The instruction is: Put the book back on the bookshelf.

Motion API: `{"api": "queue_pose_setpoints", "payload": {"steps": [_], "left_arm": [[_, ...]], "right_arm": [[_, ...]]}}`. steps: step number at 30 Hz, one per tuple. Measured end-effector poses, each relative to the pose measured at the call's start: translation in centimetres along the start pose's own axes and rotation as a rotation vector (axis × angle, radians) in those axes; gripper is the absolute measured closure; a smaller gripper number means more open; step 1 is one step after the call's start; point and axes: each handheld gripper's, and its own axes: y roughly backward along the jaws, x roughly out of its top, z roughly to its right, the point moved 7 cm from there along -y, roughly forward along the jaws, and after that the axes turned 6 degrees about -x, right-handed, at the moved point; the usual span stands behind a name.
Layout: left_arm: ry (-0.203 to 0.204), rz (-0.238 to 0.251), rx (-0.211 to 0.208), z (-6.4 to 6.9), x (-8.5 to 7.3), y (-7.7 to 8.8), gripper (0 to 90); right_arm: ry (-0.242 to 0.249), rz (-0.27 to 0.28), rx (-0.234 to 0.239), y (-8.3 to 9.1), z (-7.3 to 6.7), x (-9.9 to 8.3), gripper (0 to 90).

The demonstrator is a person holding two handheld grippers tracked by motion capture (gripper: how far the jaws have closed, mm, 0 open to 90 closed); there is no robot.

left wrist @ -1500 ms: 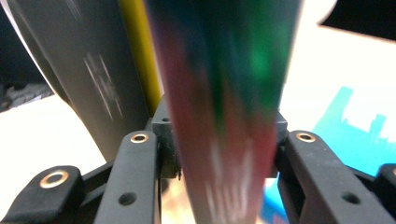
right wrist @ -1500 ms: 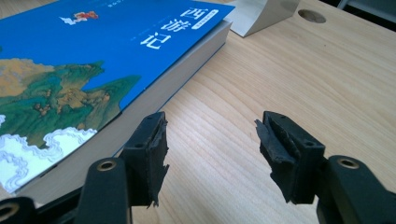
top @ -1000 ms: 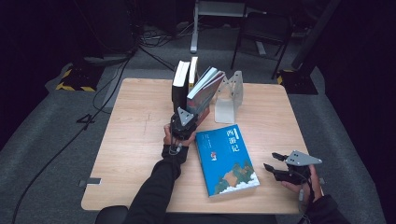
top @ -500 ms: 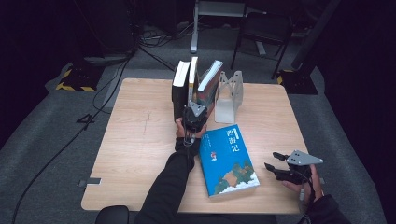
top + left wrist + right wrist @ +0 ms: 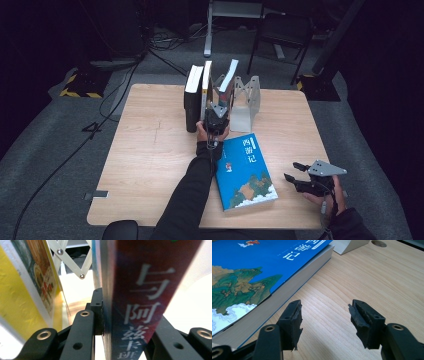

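Dark-spined book [image 5: 135,302] clamped at its lower spine in the left tongs [image 5: 216,121], beside the upright books [image 5: 196,97] at the bench's [image 5: 145,150] far edge
Stiff, fairly heavy, glossy cover judged slippery; a low grip across the spine suits it. Right tongs [image 5: 324,320] are held half open, empty, by the blue book [image 5: 249,272]

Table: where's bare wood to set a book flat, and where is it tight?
The table's left half is bare, from the upright books down to the near edge. A narrower strip lies right of the blue book, up to the right tongs. Tight: the back middle, where the left tongs grip a leaning book beside the white rack.
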Motion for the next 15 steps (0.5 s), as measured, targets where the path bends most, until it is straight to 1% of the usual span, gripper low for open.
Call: {"api": "queue_pose_setpoints", "payload": {"steps": [3, 7, 10, 12, 15], "left_arm": [[0.003, -0.009, 0.011, -0.2, 0.3, -0.4, 72.2], [-0.003, -0.015, 0.022, -0.5, 0.3, -0.5, 70.6], [0.015, -0.012, 0.002, -0.4, 0.3, 0.0, 64.6], [0.001, -0.022, -0.004, -0.4, 0.2, 0.4, 58.2], [-0.037, -0.037, -0.003, -0.7, -0.2, 1.5, 53.9]], "right_arm": [[-0.003, 0.004, 0.0, 0.0, 0.1, 0.0, 41.9], [-0.008, 0.003, 0.001, 0.0, 0.1, -0.1, 41.9], [-0.011, 0.002, 0.0, 0.0, 0.2, -0.1, 41.6], [-0.009, 0.0, -0.001, 0.0, 0.2, -0.2, 41.5], [-0.008, -0.003, -0.001, 0.0, 0.1, -0.2, 41.5]]}}
